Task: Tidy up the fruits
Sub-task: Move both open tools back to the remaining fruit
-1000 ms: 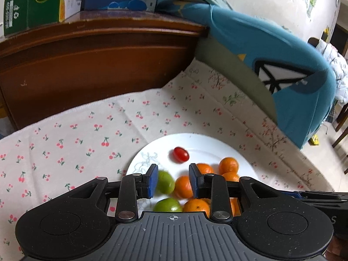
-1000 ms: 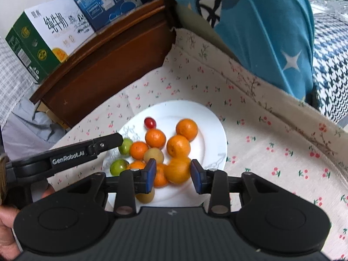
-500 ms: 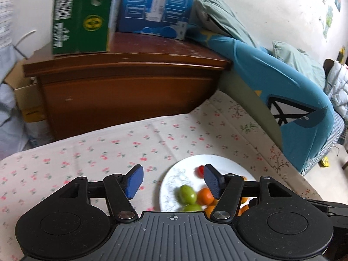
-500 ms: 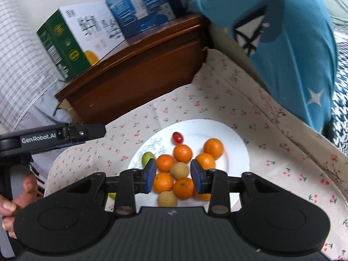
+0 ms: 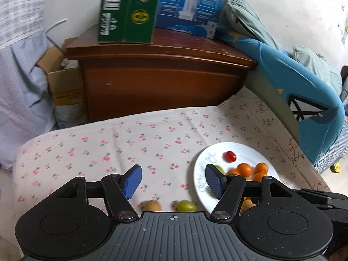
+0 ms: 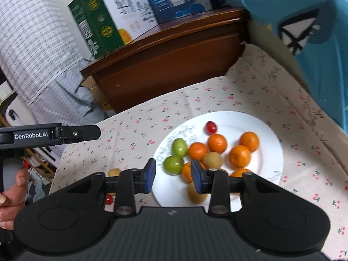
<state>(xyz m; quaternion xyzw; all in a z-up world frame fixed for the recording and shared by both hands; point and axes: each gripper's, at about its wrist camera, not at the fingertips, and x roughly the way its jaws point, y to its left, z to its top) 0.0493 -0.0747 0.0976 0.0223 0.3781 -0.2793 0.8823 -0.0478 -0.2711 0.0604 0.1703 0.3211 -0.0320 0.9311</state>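
A white plate [image 6: 256, 121] on the cherry-print cloth holds several oranges [image 6: 239, 155], two green fruits [image 6: 179, 146], tan fruits [image 6: 212, 159] and a red cherry tomato [image 6: 211, 127]. The plate also shows in the left wrist view [image 5: 245, 150]. On the cloth left of the plate lie a tan fruit [image 5: 152, 205] and a green fruit [image 5: 186, 205]. My left gripper [image 5: 173, 180] is open wide and empty above the cloth, left of the plate. My right gripper [image 6: 173, 176] is open and empty above the plate's near-left edge.
A wooden cabinet [image 5: 163, 76] with a green carton [image 5: 128, 10] and a blue box [image 5: 189, 4] stands behind the table. A blue cushion [image 5: 304, 91] lies at the right. A tan fruit [image 6: 114, 171] and a red tomato [image 6: 109, 199] lie on the cloth at the near left.
My left gripper opened wide, rose and moved left off the plate. My right gripper pulled back and up and opened slightly. A tan and a green fruit now show on the cloth.
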